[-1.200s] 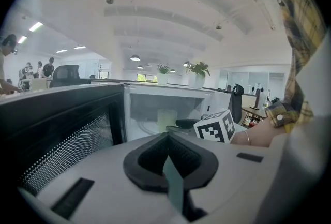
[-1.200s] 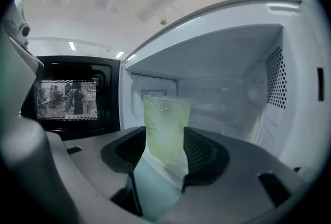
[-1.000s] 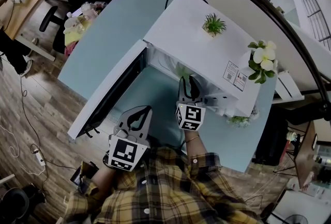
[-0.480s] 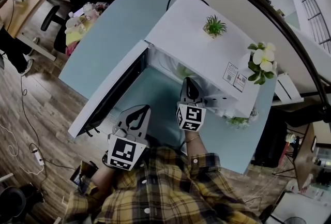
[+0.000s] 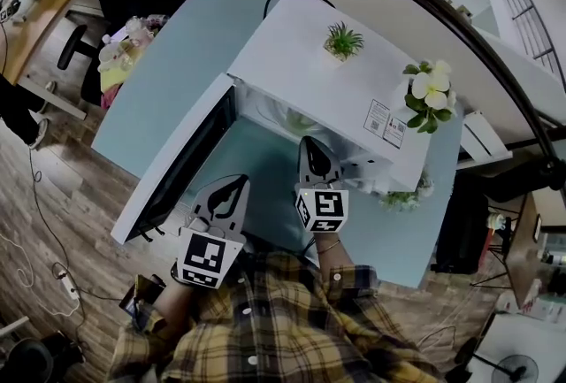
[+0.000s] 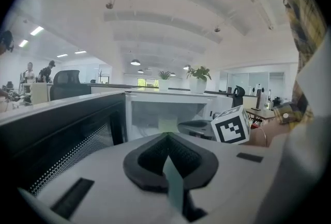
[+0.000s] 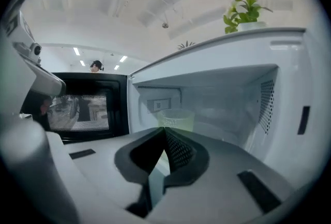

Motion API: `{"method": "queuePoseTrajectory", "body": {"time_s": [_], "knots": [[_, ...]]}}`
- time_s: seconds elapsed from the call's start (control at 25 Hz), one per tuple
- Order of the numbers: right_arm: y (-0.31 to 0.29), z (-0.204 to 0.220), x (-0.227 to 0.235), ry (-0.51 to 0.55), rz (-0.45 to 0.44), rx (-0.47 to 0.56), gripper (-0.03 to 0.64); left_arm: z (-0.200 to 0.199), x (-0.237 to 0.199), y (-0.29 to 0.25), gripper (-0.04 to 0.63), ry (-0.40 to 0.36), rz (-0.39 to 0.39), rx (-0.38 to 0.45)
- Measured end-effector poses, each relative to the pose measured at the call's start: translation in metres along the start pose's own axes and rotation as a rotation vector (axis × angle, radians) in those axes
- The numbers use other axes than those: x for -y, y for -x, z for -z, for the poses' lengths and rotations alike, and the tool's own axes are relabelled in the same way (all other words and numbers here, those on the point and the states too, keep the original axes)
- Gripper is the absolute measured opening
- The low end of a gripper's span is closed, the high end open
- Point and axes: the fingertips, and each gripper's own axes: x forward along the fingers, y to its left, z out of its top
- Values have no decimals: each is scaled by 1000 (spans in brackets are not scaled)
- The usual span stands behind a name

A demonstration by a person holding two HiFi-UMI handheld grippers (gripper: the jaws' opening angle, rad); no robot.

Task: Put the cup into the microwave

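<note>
At the head view's lower left, our left gripper [image 6: 166, 137] is closed on nothing beside the open door [image 5: 181, 164] of the microwave [image 5: 327, 80]. If we swing that door shut too soon, it could strike whatever is in the opening. Right of centre, our right gripper [image 7: 164, 132], also closed and empty, points at the cup [image 7: 176, 118] standing inside the cavity, where a forward nudge could tip it.

Logged on pale blue table [image 5: 168, 80]: white microwave [image 5: 309, 80], door [image 5: 177, 164] open leftward, small green plant [image 5: 342, 41] and white-flowered plant [image 5: 426, 94] on top, pale green cup [image 5: 297, 119] inside, right gripper [image 5: 309, 144] at opening, left gripper [image 5: 236, 184] nearer the door.
</note>
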Motion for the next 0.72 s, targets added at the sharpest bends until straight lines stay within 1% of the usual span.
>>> {"method": "queuePoseTrajectory", "body": {"time_s": [0.2, 0.52, 0.72], "knots": [[24, -14, -1, -11, -34, 14, 5, -8, 4, -9, -12, -19, 29, 15], [70, -29, 5, -20, -72, -13, 5, -21, 17, -21, -11, -45, 86, 27], [99, -39, 9, -39, -99, -27, 5, -27, 29, -29, -11, -60, 136, 30]]}}
